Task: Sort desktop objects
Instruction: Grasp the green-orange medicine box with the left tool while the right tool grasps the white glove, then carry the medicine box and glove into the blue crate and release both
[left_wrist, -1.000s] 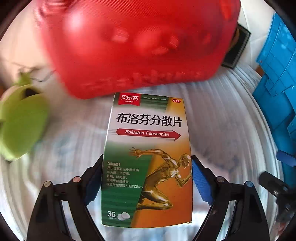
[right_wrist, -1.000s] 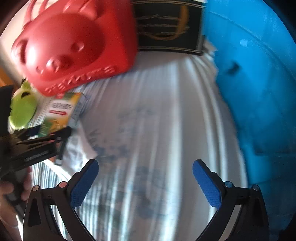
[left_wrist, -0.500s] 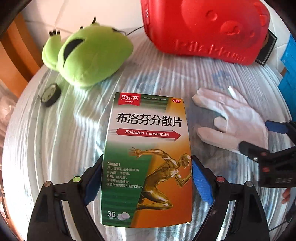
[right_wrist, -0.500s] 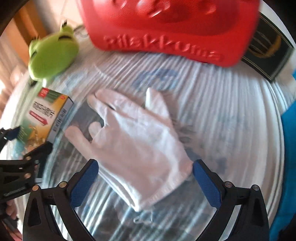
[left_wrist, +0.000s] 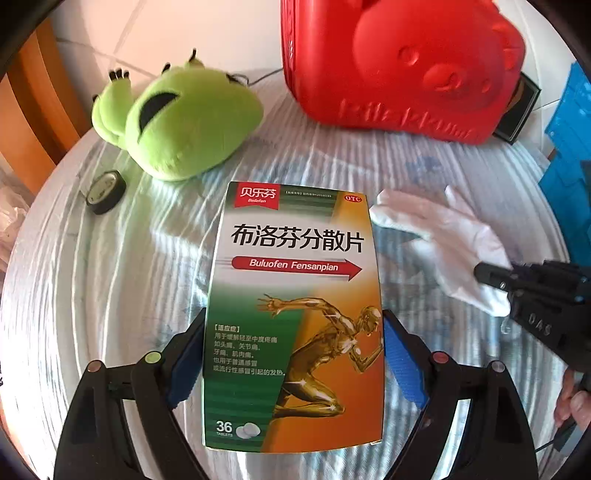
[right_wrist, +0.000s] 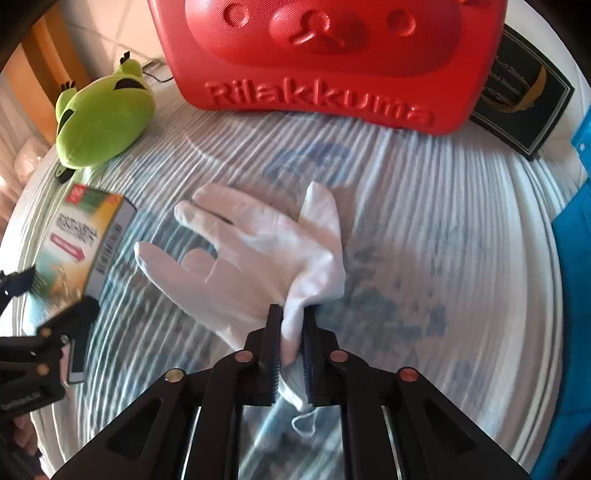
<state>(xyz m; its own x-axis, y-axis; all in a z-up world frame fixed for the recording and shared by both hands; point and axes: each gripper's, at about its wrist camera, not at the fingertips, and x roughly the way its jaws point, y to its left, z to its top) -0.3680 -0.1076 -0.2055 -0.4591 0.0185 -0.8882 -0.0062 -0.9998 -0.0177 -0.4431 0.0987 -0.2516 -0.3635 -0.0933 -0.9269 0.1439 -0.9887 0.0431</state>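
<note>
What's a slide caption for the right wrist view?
Right gripper shut on white glove's cuff, red case behind.

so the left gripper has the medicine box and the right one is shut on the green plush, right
Not quite. The right gripper is shut on the cuff of the white glove, not the green plush, which lies untouched by the red case; the right wrist view shows this. The left gripper does have the medicine box.
</note>
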